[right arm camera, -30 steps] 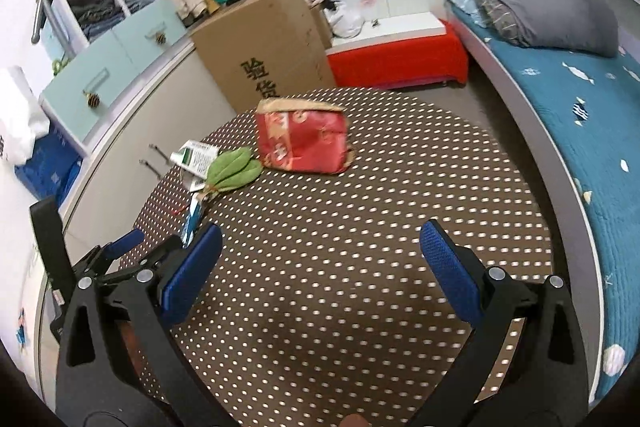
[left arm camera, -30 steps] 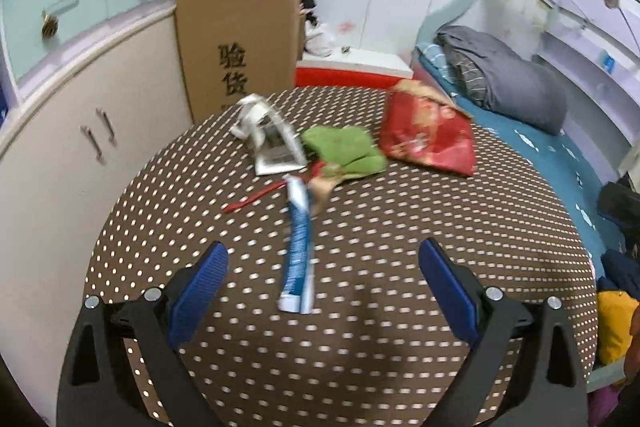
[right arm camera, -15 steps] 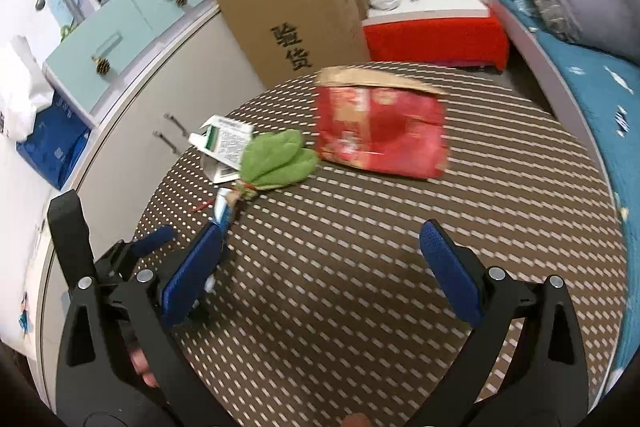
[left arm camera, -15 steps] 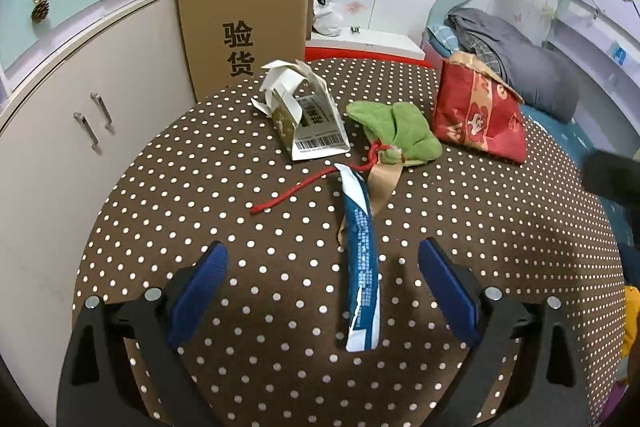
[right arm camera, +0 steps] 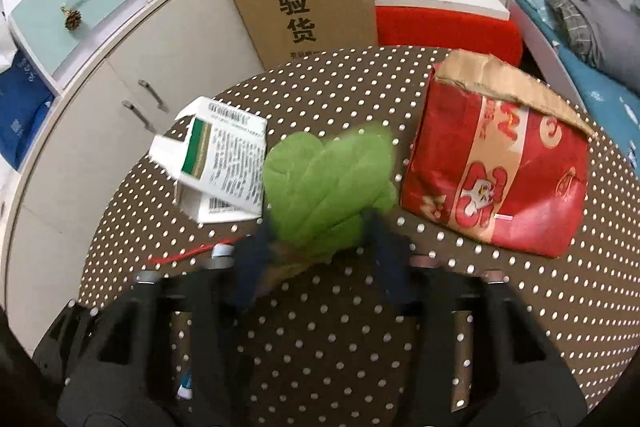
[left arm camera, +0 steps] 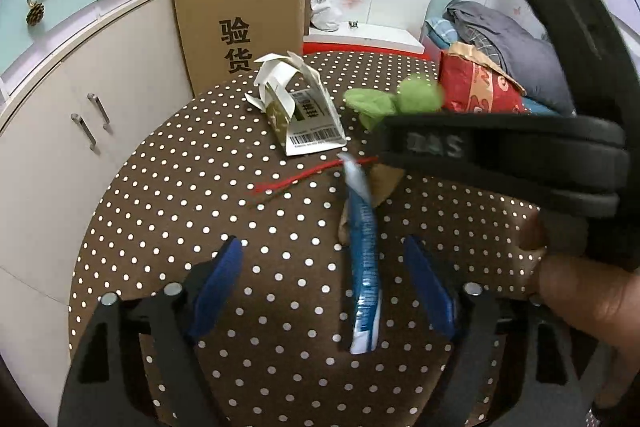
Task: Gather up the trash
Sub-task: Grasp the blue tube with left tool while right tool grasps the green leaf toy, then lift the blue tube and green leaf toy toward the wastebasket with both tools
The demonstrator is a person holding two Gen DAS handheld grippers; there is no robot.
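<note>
— What does my right gripper (right arm camera: 316,247) have?

— Its jaws have just been closing on the green leaf wrapper (right arm camera: 332,183), pads at its near edge; blur hides whether they press.

— And my left gripper (left arm camera: 324,279)?

— Jaws just narrowed, apart, straddling the blue wrapper (left arm camera: 362,247) on the dotted table (left arm camera: 180,187). White carton (left arm camera: 304,111) at eleven o'clock, red bag (right arm camera: 500,163) at two.

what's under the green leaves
A brown paper scrap pokes out from under the green leaves, beside a red string. How far it runs beneath them is covered.
</note>
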